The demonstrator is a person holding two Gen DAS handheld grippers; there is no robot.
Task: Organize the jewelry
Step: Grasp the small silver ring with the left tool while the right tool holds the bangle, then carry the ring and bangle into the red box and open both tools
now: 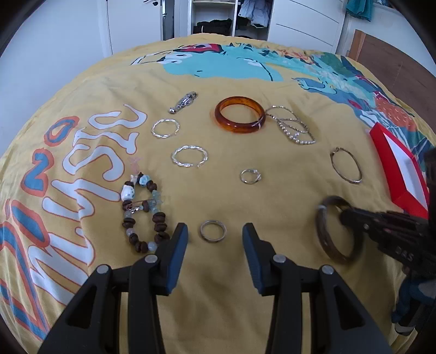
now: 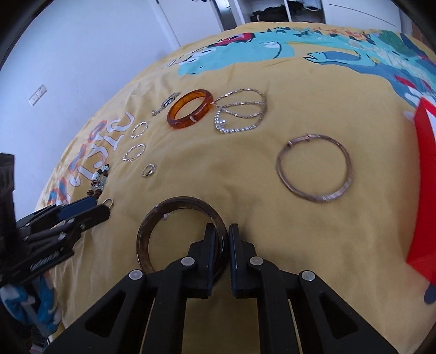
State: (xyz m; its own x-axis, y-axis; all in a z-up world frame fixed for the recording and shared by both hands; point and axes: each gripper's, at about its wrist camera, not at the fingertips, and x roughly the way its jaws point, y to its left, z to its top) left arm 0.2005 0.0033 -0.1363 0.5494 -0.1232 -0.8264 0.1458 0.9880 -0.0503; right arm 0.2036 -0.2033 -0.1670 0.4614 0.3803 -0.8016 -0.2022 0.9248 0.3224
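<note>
On yellow printed bedspread point(image 1: 245, 190), white wardrobe point(image 1: 299, 24) behind: left claw point(image 1: 215, 231) open; right claw point(image 2: 219, 231) clamped on dark bangle point(image 2: 152, 226).

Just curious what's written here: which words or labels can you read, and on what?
"music", apparently, seen sideways: big white letters on the yellow bedspread.
Blue-and-orange letters beside it: partly cut off, unreadable.
Raised marking on the right gripper's side: too blurred to read.

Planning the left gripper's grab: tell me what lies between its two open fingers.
In the left wrist view, a small plain silver ring lies on the yellow blanket between the left gripper fingers, untouched.
</note>
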